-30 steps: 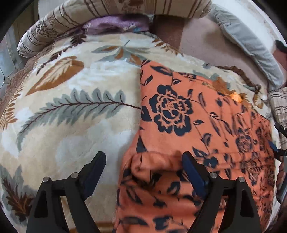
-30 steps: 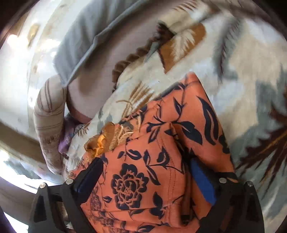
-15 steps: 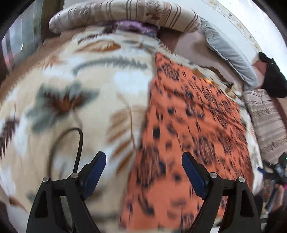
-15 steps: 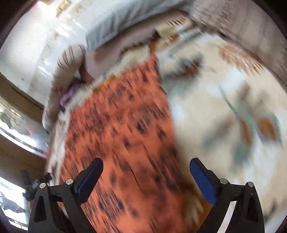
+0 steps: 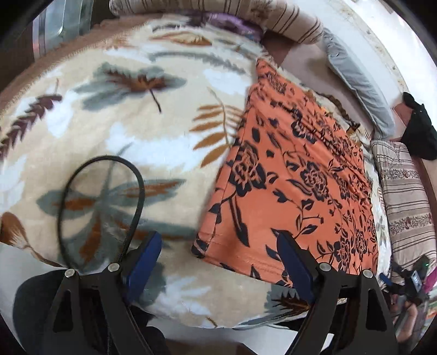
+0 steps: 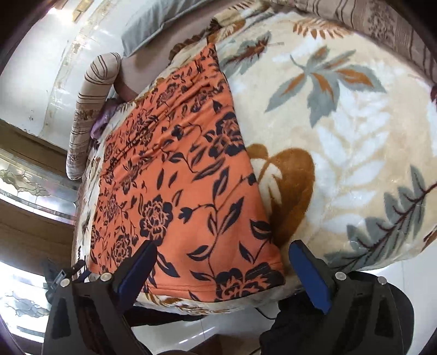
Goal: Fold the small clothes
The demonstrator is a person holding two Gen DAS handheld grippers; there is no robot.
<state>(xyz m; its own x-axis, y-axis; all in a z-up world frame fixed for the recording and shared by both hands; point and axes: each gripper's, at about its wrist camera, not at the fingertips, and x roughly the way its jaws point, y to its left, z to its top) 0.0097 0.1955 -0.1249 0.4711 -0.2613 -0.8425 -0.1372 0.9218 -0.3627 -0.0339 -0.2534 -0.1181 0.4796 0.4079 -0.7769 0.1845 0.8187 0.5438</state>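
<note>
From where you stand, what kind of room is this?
Probably a bedroom: a plush leaf-print blanket covers a bed, striped bolster pillows line its edges, and an orange floral garment lies spread on top.

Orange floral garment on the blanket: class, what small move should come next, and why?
Probably lower both open claws to the near hem of the orange floral garment and pinch its two near corners. It lies flat as a long strip on the leaf-print blanket, and the left claw and right claw hold nothing.

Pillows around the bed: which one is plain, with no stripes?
The grey pillow lying along the white wall. The other two pillows are beige with brown stripes and bands of flowers.
</note>
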